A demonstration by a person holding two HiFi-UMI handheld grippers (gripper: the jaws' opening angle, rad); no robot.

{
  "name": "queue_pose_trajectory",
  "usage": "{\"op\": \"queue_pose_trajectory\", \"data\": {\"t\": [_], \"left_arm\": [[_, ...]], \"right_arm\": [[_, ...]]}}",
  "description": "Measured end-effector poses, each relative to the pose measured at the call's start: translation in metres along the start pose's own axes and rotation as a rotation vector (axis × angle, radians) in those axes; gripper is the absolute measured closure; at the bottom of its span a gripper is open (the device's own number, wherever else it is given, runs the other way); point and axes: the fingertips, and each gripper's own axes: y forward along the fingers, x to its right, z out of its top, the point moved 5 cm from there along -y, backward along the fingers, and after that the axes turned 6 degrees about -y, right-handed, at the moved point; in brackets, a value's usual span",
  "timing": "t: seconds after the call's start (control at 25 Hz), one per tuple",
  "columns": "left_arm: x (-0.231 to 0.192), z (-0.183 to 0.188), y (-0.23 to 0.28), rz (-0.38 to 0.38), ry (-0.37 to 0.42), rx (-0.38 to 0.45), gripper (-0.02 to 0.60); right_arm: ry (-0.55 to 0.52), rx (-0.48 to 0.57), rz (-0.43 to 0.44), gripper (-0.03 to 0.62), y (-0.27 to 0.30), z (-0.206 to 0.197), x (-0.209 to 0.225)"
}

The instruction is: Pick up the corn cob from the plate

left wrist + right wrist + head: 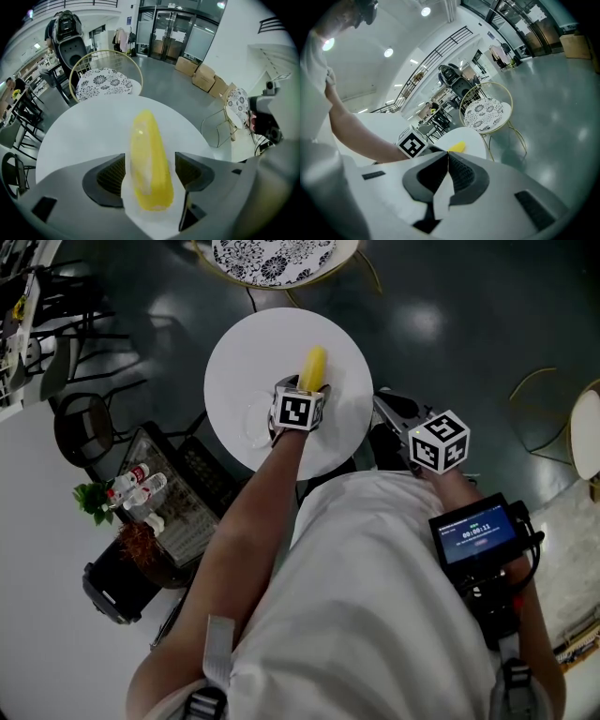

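A yellow corn cob [313, 367] lies on the round white table [244, 352], pointing away from me. My left gripper [307, 390] reaches over the table, and the near half of the cob [149, 164] lies between its two dark pads [112, 176]. The jaws stand wide, with a thin gap at the left pad, so nothing is gripped. A faint plate rim [251, 423] shows on the table just left of this gripper. My right gripper [384, 411] hangs off the table's right edge; its pads [461, 173] meet at the tips and hold nothing. The cob's tip [457, 147] peeks over them.
A wire chair with a patterned seat [272, 259] stands beyond the table. Another chair [586, 432] stands at the far right. A basket cart with bottles [141, 488] is at the left. A timer screen [473, 531] sits on the person's right forearm. Cardboard boxes [201, 75] stand far off.
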Motion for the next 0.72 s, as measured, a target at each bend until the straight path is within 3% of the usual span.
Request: {"op": "queue_pose_trajectory", "data": {"t": [0.28,0.56,0.72], "left_arm": [[0.004,-0.001,-0.015,-0.026,0.011,0.060,0.267],[-0.003,-0.007,-0.040,-0.013,-0.052,0.139,0.272],[-0.006,-0.010,-0.062,0.008,-0.118,0.232,0.367]], "right_arm": [[-0.016,-0.014,0.017,0.585,0.002,0.000,-0.002],[-0.052,-0.042,0.058,0.585,0.007,-0.001,-0.011],[-0.074,-0.053,0.089,0.585,0.015,0.007,-0.016]]}}
